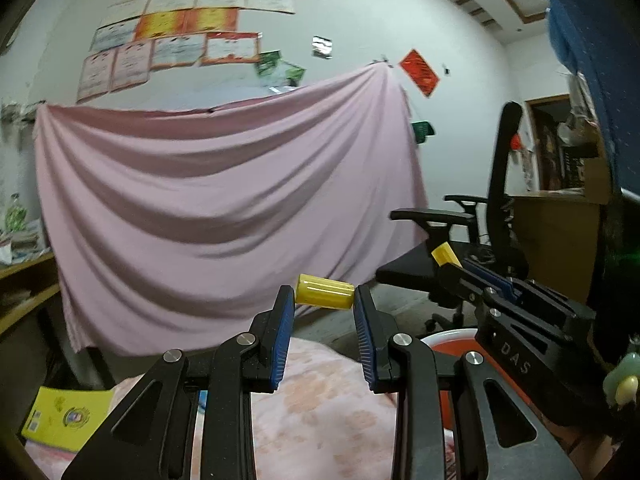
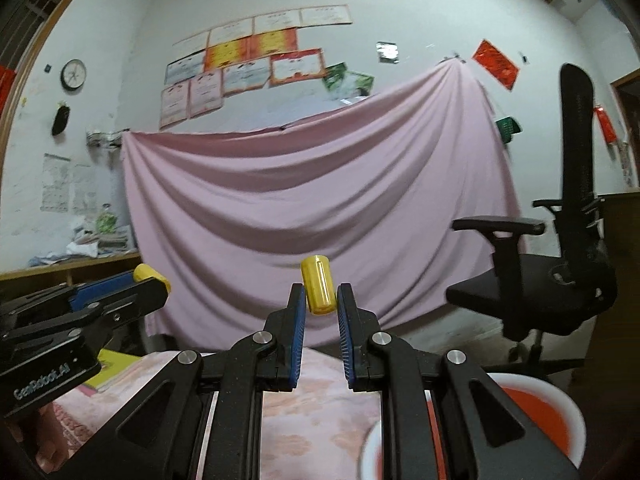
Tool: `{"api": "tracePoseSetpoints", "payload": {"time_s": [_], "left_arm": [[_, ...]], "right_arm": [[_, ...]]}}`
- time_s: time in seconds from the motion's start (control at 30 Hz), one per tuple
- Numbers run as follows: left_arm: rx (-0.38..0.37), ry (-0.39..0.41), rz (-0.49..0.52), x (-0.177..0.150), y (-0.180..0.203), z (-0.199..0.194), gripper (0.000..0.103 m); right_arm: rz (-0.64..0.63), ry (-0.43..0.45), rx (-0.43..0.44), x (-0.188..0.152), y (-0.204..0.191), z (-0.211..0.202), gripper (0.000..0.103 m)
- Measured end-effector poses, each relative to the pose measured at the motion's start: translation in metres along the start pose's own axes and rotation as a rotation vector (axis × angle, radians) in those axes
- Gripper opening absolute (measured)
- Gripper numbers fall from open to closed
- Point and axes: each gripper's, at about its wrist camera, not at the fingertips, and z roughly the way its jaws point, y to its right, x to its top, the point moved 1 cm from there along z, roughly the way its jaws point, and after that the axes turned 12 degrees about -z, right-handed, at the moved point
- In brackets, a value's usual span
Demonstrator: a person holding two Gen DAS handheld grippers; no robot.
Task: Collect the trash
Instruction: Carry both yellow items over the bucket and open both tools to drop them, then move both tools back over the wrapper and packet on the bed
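Observation:
My left gripper (image 1: 324, 298) is shut on a yellow cylinder (image 1: 325, 291) held sideways between its blue pads, raised in the air. My right gripper (image 2: 320, 300) is shut on a second yellow cylinder (image 2: 318, 285) held upright between its pads. Each gripper shows in the other's view: the right one (image 1: 450, 258) at the right, the left one (image 2: 154, 278) at the left. A red bin with a white rim (image 2: 560, 412) sits low at the right, below the grippers; it also shows in the left wrist view (image 1: 448, 344).
A pink patterned cloth (image 2: 320, 416) covers the surface below. A yellow booklet (image 1: 66, 416) lies at its left. A black office chair (image 2: 560, 276) stands to the right. A pink sheet (image 2: 320, 208) hangs on the far wall. Wooden shelves (image 1: 24, 284) stand at the left.

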Motion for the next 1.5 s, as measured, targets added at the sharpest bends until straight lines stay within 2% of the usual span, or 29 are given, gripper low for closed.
{"api": "tracePoseSetpoints", "payload": {"time_s": [0.23,0.47,0.7,1.03,1.17,1.23,1.27,1.5], "left_arm": [[-0.056,-0.033,0.021,-0.004,0.032,0.023,0.026],[-0.102,-0.102,0.015,-0.015,0.052,0.049,0.026],[-0.152,-0.197,-0.018,-0.025,0.062,0.075,0.026],[-0.202,-0.321,-0.108,-0.032,0.071,0.105,0.026],[-0.208,-0.375,-0.128,-0.035,0.071,0.114,0.03],[-0.21,-0.386,-0.147,-0.035,0.069,0.116,0.039],[-0.21,-0.387,-0.156,-0.035,0.069,0.116,0.04],[-0.184,-0.384,-0.17,-0.034,0.059,0.11,0.04]], "right_arm": [[0.026,-0.012,-0.072,-0.006,0.035,-0.009,0.014],[0.062,-0.058,-0.108,-0.017,0.059,-0.009,0.014],[0.098,-0.14,-0.126,-0.032,0.077,-0.003,0.014],[0.15,-0.207,-0.149,-0.046,0.094,0.0,0.015],[0.165,-0.232,-0.156,-0.051,0.099,0.002,0.015],[0.171,-0.238,-0.16,-0.053,0.1,0.002,0.015],[0.172,-0.24,-0.161,-0.052,0.101,0.002,0.015],[0.177,-0.247,-0.169,-0.054,0.102,0.003,0.015]]}}
